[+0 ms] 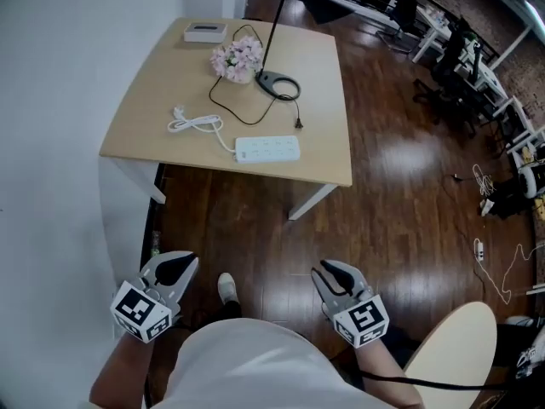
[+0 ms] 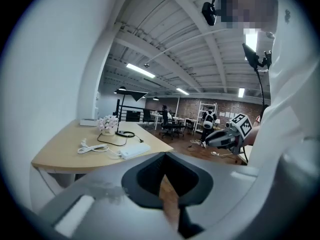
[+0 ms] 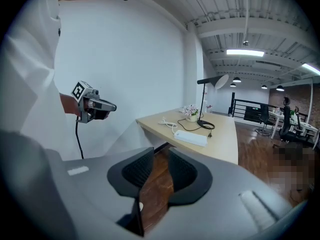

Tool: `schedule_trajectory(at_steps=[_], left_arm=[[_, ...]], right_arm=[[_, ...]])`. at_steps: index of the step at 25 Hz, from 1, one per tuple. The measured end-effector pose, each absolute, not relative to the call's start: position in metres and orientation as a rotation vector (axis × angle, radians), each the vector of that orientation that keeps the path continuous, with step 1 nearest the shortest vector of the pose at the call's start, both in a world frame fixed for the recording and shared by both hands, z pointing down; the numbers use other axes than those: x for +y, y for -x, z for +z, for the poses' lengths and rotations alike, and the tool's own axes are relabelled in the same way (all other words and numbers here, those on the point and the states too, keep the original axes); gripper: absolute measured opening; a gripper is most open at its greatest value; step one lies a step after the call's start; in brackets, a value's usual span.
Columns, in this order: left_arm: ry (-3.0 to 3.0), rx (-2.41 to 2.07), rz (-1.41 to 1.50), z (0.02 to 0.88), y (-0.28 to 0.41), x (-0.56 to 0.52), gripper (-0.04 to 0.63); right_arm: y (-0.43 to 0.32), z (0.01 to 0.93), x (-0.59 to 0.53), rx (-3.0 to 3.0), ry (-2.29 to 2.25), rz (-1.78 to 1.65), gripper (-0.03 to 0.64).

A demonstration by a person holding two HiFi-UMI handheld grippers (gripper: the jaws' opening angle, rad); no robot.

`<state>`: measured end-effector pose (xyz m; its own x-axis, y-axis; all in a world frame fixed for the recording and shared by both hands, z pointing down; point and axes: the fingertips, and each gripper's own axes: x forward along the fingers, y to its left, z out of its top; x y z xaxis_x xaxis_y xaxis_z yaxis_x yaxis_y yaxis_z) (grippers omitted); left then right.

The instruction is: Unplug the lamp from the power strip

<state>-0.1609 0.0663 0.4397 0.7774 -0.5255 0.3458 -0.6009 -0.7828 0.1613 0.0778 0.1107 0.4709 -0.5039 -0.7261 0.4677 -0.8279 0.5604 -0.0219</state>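
power strip [image 1: 267, 149]: near edge of bench [image 1: 162, 83]
lamp plug [image 1: 298, 125]: head view shows it loose, near strip
around: flowers [image 1: 238, 58], white cord [image 1: 194, 123]
left tool [image 1: 186, 261]: clenched, empty
right tool [image 1: 324, 267]: slightly released, empty
right tool view: lamp head [image 3: 215, 81] up high

- Open-plan office: rows of desks [image 1: 423, 25] and black swivel chairs [image 1: 447, 71] at the far side.
- Brick wall [image 2: 190, 109], ceiling strip lights [image 2: 140, 71], wood floor [image 1: 400, 186].

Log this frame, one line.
lamp plug: on table, out of power strip | left tongs: shut, empty | right tongs: open, empty | both short of table
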Motion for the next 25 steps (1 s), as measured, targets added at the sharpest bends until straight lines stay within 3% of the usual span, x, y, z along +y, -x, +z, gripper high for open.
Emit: schedule_trajectory(at_steps=[13,25], left_arm=[[-2.725,-0.79,0.462,0.426,0.071,0.328,0.005],[-2.845,-0.712,0.477,0.387,0.061,0.372,0.006]], right_arm=[[-0.144,0.469,0.385,-2.429,-1.304,0.381,0.095],[-0.147,0.434,0.436,-2.46,-1.456,0.372,0.101]])
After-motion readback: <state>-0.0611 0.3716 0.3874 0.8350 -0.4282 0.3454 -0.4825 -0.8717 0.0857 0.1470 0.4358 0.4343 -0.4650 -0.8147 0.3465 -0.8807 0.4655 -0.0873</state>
